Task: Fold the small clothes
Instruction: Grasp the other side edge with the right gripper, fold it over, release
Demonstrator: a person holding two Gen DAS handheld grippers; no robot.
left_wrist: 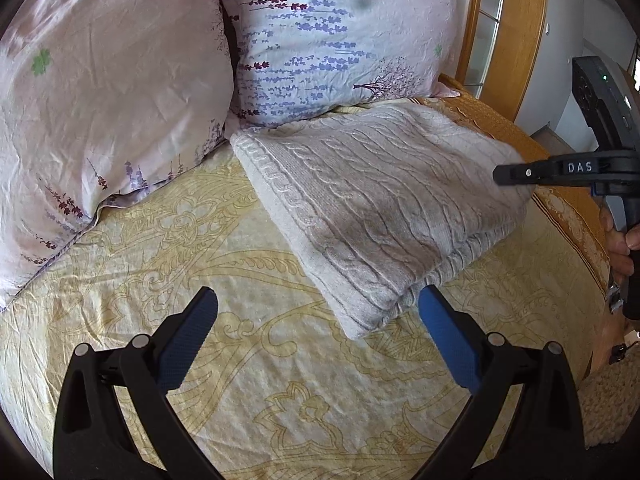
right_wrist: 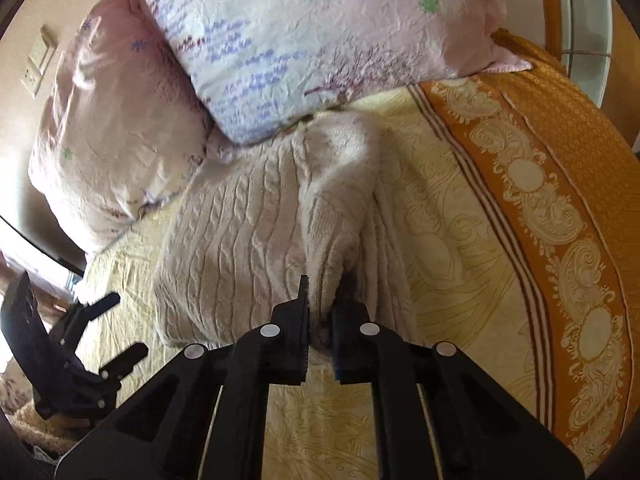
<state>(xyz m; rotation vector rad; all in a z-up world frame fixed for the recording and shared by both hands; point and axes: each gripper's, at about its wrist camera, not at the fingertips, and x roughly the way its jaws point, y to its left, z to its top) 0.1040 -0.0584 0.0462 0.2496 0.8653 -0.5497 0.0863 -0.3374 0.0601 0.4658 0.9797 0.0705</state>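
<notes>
A cream cable-knit sweater (left_wrist: 372, 200) lies folded on the yellow patterned bedsheet (left_wrist: 200, 280), its far edge against the pillows. My left gripper (left_wrist: 318, 320) is open and empty, just short of the sweater's near corner. My right gripper (right_wrist: 322, 300) is shut on a fold of the sweater (right_wrist: 248, 240) and lifts that edge off the bed. The right gripper also shows at the right edge of the left wrist view (left_wrist: 520, 172). The left gripper shows at the lower left of the right wrist view (right_wrist: 116, 328), open.
Two floral pillows (left_wrist: 100, 100) (left_wrist: 340, 32) lean at the head of the bed. An orange patterned border (right_wrist: 560, 200) runs along the bed's right side. A wooden frame (left_wrist: 516, 20) stands behind it. A beige rug (left_wrist: 612, 400) lies on the floor.
</notes>
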